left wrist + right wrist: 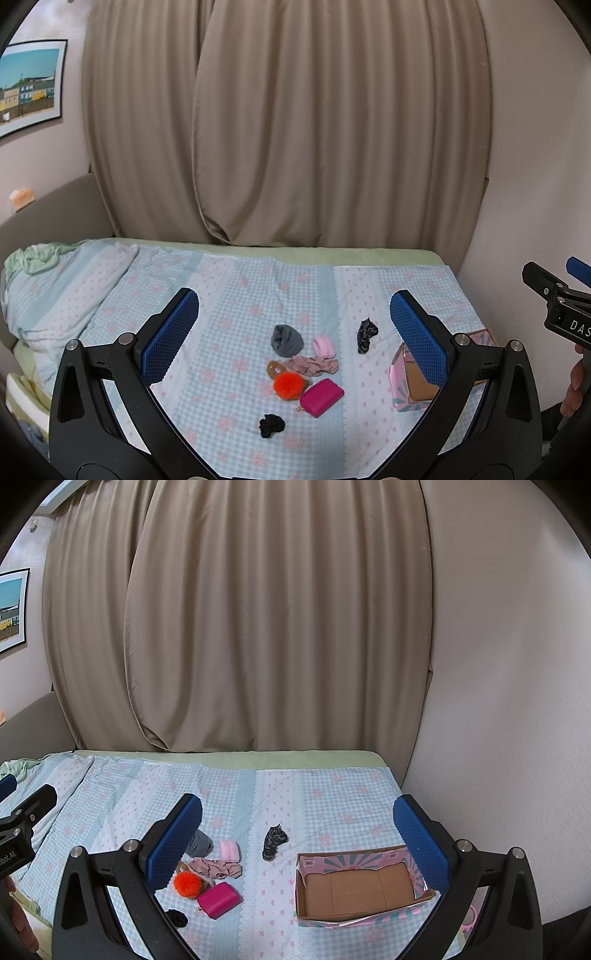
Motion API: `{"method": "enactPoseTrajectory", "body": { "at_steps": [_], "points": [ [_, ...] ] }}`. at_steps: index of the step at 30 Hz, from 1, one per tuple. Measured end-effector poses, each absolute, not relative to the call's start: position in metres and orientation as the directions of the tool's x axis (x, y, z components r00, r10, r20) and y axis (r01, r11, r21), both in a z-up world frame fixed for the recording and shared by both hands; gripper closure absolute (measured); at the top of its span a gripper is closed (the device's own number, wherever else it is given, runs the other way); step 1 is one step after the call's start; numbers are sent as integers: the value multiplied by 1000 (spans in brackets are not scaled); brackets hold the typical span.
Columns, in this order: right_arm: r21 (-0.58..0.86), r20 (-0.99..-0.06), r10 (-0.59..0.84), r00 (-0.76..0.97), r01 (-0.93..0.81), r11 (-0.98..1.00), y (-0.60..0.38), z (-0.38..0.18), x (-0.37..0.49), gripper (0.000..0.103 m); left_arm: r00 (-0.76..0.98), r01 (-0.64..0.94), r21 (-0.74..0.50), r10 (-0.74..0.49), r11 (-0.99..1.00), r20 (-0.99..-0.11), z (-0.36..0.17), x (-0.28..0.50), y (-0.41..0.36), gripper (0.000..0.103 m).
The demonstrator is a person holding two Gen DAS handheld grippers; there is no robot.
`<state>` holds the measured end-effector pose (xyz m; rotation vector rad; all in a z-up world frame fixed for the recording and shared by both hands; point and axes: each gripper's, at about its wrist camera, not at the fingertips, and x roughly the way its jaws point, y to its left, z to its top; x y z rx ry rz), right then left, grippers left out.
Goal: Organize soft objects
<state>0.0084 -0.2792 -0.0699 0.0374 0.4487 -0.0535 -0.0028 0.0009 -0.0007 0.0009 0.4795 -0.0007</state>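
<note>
- Left wrist view: the left gripper [294,332] hangs above the bed with its blue-padded jaws wide apart and nothing between them.
- On the pale blue checked bedspread with pink flowers [229,295], a cluster of soft things lies between the jaws: a rolled grey sock [286,340], a rolled pink sock [323,346], a crumpled dusty-pink scrunchie [314,364], a fluffy orange pompom [289,385], a magenta zip pouch [321,397] touching the pompom, and a black scrunchie [270,425] lying apart, nearer the camera.
- A dark patterned scrunchie [366,334] lies alone to the right, between the cluster and the pink cardboard box [406,380], which the right finger partly hides.
- The right gripper [554,291] shows at the right edge.
- Right wrist view: the right gripper [297,834] hovers with jaws spread wide, holding nothing.
- The open box [354,888] lies between the jaws, its brown floor bare.
- The cluster sits to the box's left; the left finger partly covers the grey sock [199,843].
- Beige curtains [258,627] hang behind the bed.
</note>
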Motion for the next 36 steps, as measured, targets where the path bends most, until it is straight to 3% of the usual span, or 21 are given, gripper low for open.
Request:
{"method": "enactPoseTrajectory", "body": {
  "at_steps": [36],
  "points": [
    [34,-432,-30,901,50,998,-279,-71,13,0,886,-8,-4,5,1000,-464,2,-1,2,0]
  ]
}}
